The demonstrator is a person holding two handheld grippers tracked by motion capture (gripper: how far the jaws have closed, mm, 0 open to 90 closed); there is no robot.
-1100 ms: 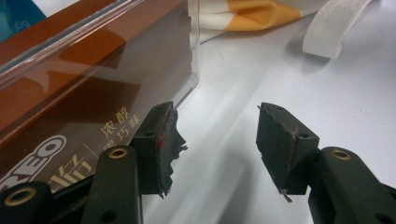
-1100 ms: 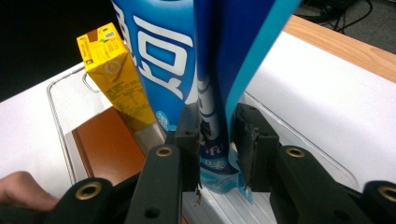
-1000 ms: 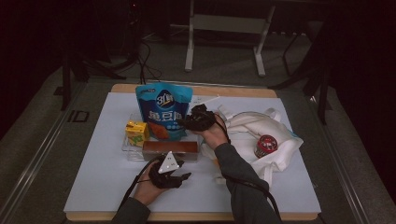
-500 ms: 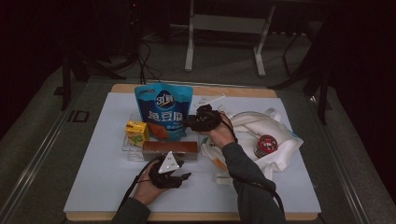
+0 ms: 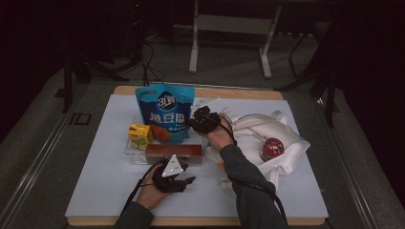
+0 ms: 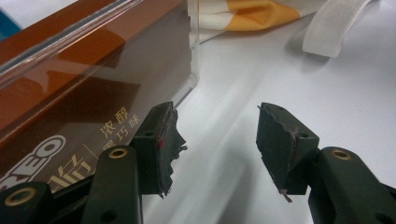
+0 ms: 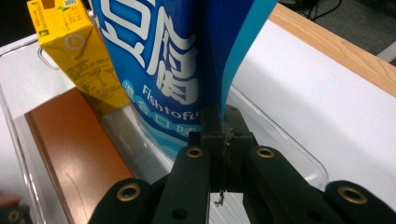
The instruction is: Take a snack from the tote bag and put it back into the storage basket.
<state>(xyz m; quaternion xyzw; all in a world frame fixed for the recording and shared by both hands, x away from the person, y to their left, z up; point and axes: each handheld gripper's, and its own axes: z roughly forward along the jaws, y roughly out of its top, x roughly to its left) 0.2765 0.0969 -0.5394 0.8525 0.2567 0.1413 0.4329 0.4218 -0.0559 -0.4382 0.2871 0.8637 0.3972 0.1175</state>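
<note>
White table covering is carrying a clear tray; the right gripper, forearm reaching far-left, is clamping the blue pouch's right edge, its jaws having just been closing. Nearer, the left gripper is resting half-open, holding nothing, beside the brown box

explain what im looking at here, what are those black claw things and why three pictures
A person holds a hand-held two-jaw gripper in each hand. One camera looks down on the white table; the other two ride on the grippers.

On the table: a clear plastic tray holding a tall blue snack pouch, a small yellow drink carton and a long brown box; beside it a white cloth bag with a small red-lidded tub.

The right gripper has just closed on the pouch's edge. The left gripper rests open beside the brown box.
</note>
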